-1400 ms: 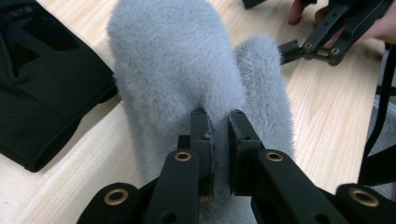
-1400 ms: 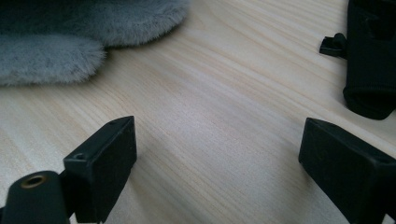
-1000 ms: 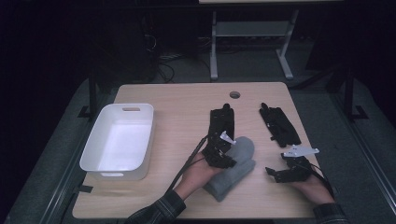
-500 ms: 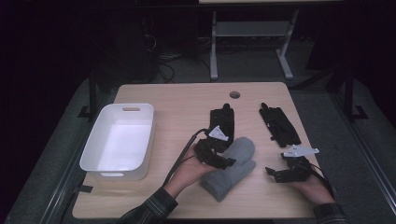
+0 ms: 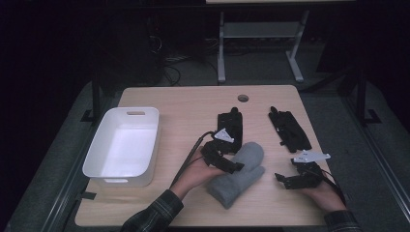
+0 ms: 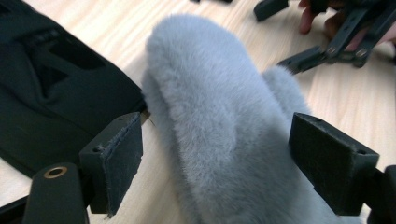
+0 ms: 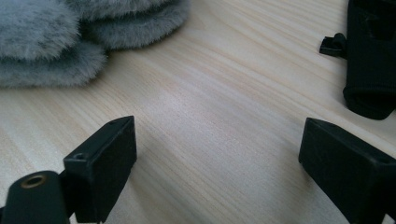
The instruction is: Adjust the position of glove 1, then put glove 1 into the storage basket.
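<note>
A pair of grey fuzzy mittens lies stacked at the table's front middle. My left gripper rests at their left side. In the left gripper view the upper mitten sits between the open jaws of the left gripper, and the pads stand clear of the fur. These jaws have just been opening. My right gripper is open over bare wood to the right of the mittens. In the right gripper view its jaws hold nothing and the mittens lie at the upper left.
A black glove lies just beyond the mittens, and a second black glove to its right. A white bin stands at the table's left. The table has a cable hole near the far edge.
The left gripper's jaws have opened and let go of the upper mitten, which now rests on the lower one. The left hand drew back a little toward the person. The right hand stayed put.
</note>
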Demonstrator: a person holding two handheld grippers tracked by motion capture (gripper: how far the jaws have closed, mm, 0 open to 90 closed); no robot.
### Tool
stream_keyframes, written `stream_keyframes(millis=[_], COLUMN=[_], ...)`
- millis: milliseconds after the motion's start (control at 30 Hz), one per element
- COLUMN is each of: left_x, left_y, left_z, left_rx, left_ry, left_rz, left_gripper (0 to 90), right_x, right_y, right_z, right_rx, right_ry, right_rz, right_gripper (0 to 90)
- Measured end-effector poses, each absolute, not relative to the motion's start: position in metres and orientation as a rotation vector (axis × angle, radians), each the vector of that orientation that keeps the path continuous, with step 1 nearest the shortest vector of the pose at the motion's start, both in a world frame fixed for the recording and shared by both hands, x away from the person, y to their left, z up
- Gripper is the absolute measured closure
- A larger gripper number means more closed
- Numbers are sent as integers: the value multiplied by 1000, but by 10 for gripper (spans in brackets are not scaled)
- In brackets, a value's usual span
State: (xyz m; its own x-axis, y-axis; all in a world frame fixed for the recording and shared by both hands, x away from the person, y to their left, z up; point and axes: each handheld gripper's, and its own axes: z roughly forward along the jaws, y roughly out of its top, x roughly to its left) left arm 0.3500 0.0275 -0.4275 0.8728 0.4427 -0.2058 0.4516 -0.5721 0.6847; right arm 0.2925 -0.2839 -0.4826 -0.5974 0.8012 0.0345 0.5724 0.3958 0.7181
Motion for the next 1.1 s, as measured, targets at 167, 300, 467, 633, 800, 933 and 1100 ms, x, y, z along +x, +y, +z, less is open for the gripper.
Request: stream_keyframes(millis=[167, 300, 467, 633, 800, 933, 1100], left_x=[353, 355, 358, 357, 359, 358, 353], left_y=[20, 17, 18, 18, 19, 18, 17], left_z=[-445, -456, -463, -463, -464, -463, -457], left_rx=[2295, 2308, 2305, 2292, 2286, 2294, 2320], left_ry=[653, 670, 669, 636, 617, 611, 582], left_rz=[-70, -130, -171, -236, -317, -324, -279], left_gripper=[138, 128, 130, 255, 440, 552, 681], right_x=[293, 293, 292, 292, 292, 292, 292], right_y=[-284, -284, -284, -284, -283, -283, -283], right_z=[-483, -483, -483, -483, -483, -483, -483], right_rx=[1196, 1195, 1195, 1195, 1200, 1200, 1202], right_ry=[2342, 2342, 2341, 2342, 2339, 2339, 2338], right_rz=[1016, 1016, 1015, 1015, 1017, 1017, 1017], right_gripper=[110, 110, 110, 110, 110, 110, 110])
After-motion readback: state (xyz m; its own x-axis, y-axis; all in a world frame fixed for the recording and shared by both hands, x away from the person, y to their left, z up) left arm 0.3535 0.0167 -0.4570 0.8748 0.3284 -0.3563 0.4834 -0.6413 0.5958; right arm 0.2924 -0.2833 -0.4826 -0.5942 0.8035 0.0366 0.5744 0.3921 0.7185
